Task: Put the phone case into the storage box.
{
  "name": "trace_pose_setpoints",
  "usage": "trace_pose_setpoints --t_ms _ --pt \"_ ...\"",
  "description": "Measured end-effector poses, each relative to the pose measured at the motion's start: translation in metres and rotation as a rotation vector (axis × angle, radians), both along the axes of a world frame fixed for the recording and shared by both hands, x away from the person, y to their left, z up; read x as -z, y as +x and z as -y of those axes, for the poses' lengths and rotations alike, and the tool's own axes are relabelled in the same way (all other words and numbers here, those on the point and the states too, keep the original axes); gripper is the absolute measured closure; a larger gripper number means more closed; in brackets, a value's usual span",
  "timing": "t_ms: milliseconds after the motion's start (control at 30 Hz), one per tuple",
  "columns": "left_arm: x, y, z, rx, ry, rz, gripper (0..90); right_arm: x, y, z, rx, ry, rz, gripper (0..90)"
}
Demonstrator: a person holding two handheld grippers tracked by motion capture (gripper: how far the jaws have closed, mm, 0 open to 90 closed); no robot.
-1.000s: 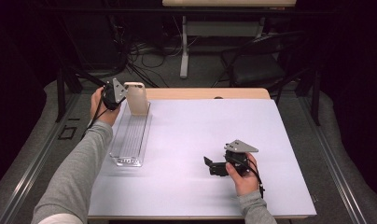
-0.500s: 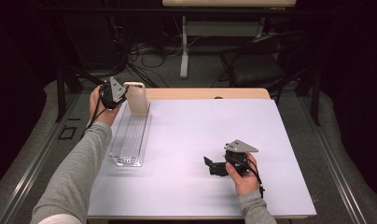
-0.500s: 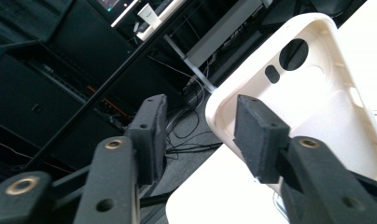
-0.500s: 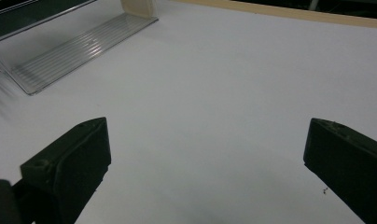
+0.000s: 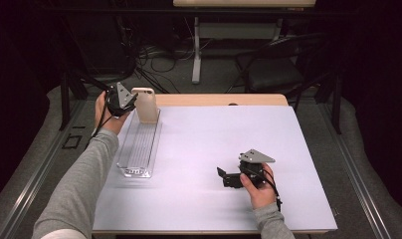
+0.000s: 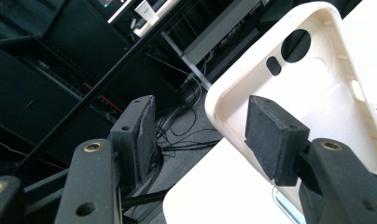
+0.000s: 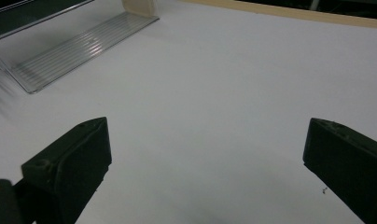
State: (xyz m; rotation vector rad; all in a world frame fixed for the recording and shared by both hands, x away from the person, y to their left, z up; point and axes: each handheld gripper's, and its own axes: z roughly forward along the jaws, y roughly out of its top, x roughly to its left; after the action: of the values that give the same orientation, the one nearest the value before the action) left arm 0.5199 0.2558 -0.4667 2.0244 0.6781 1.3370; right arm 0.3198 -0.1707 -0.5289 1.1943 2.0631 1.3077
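- Phone case [image 5: 147, 105], cream-coloured, stands upright at the far end of the clear tray [image 5: 138, 149] on the left side of the table [image 5: 214, 144], its open inner face turned toward the left gripper [image 5: 132, 103].
- Left gripper's jaws have just been opening; in the left gripper view the case [image 6: 312, 93] edge sits between the pads, one pad lying over its inner face and the other standing well off its back, so the case is let go, not pinched.
- Right gripper [image 5: 223, 175] rests low on the table near the front, well apart from the tray, jaws spread wide with nothing between them; the right gripper view shows bare table and the tray [image 7: 74, 46] farther off.
- Handling, as a judgement: the case looks light and thin-walled, a flexible shell that would bend if squeezed across its width. It probably tips easily, since it stands on its short end.
- Best hold, I judge, is across one long side wall or the top rim, one pad inside and one on the back, away from the camera cut-out [image 6: 296, 45] where the wall is weakest.
- Smooth plastic may slip in the pads, so a firm but gentle pinch well onto the rim would suit.
- Tray looks rigid and ribbed, and could slide on the table if the case is dragged against it.
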Motion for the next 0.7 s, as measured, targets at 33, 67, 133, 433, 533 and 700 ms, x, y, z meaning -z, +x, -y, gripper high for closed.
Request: trace_pose_setpoints --t_ms 33,67,133,433,533,700 --pt "0.0001 -0.0002 0.0000 -0.002 0.002 -0.001 42.5 0.0000 0.0000 0.0000 0.000 -0.001 0.000 0.8" --pt "0.0003 -0.0001 0.0001 -0.002 0.003 -0.004 42.1 0.0000 -0.0001 0.0000 0.000 0.000 -0.002 0.8" --pt "0.0008 -0.0002 0.0002 -0.002 0.003 -0.012 41.7 0.0000 0.0001 0.0001 0.000 0.000 -0.001 1.0" --pt "-0.0004 -0.0013 -0.0001 -0.008 0.006 -0.023 39.8 0.0003 -0.0001 -0.0014 -0.004 -0.003 0.000 1.3" --pt "-0.0012 -0.0014 -0.0020 -0.017 -0.010 -0.027 39.8 0.0002 -0.0001 -0.0011 -0.004 -0.003 -0.002 1.3" --pt "-0.0020 -0.0019 -0.0037 -0.011 -0.008 -0.023 39.9 0.0004 0.0002 -0.0013 -0.004 -0.001 -0.001 1.3"
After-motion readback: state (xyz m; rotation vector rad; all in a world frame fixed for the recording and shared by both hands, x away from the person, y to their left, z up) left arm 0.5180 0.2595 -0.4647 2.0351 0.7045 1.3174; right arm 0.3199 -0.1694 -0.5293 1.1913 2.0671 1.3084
